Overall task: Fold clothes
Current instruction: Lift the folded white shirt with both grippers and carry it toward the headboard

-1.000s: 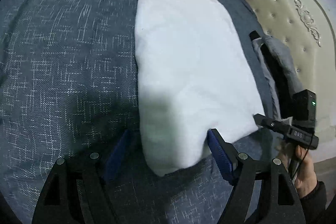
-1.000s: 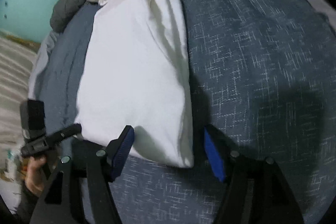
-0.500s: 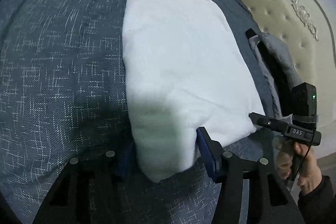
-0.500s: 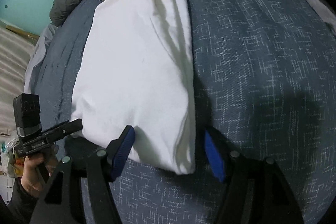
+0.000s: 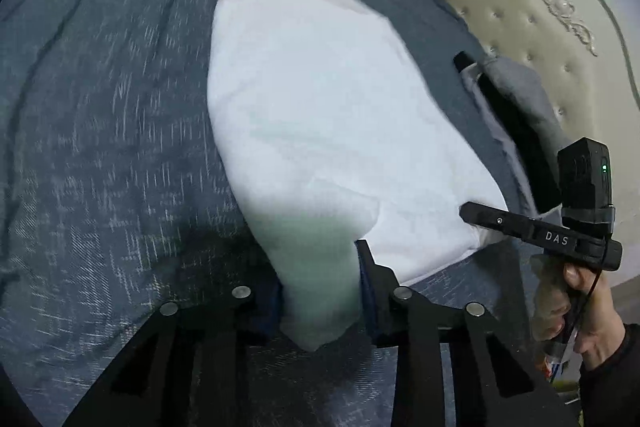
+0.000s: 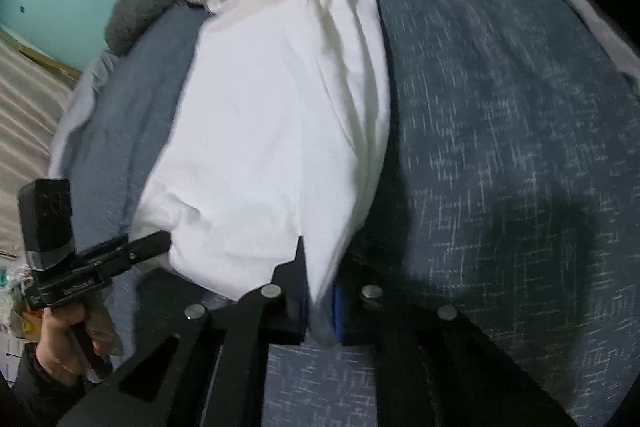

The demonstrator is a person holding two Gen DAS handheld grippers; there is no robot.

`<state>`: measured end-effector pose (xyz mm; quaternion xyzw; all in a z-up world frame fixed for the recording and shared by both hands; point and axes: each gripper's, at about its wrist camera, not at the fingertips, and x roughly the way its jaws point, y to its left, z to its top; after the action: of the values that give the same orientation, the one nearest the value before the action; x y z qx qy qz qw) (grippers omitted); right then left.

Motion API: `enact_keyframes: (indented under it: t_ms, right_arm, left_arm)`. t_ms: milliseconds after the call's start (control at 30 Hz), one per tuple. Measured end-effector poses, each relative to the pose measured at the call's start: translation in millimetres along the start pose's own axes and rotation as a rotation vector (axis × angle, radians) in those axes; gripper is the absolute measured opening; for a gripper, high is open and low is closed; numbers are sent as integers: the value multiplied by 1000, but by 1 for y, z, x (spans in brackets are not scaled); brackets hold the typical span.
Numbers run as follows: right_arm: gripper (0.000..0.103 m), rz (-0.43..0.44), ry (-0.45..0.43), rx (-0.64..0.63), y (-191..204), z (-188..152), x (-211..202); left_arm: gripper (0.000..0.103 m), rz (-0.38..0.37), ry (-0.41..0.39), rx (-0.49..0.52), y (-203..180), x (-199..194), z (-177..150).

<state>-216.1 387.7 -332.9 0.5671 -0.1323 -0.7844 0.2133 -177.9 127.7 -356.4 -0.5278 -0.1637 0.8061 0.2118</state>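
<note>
- The white, part-folded cotton garment (image 5: 320, 115) lies on the blue woven bedspread (image 5: 100, 147).
- Left gripper (image 5: 318, 291) and right gripper (image 6: 320, 303): jaws closing, pinching its two near corners.
- Step in hand, as I judge it: gripping for a fold.
- Next: lift both corners evenly toward the far edge.
</note>
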Motion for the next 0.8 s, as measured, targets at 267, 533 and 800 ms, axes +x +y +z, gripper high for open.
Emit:
enact_keyframes:
  t_ms: [267,533,800]
  right_arm:
    - [8,60,-130,-47,23,12,-68]
    - [8,52,-237,-104,46,23,-150]
    - [7,46,-327,-145,53,19,-227]
  left_arm:
    - [31,-6,-104,88,-44,-65,26]
    - [31,-27,-182,154,-101,-122,41]
    - [31,-37,-232,233,-158,-166,41]
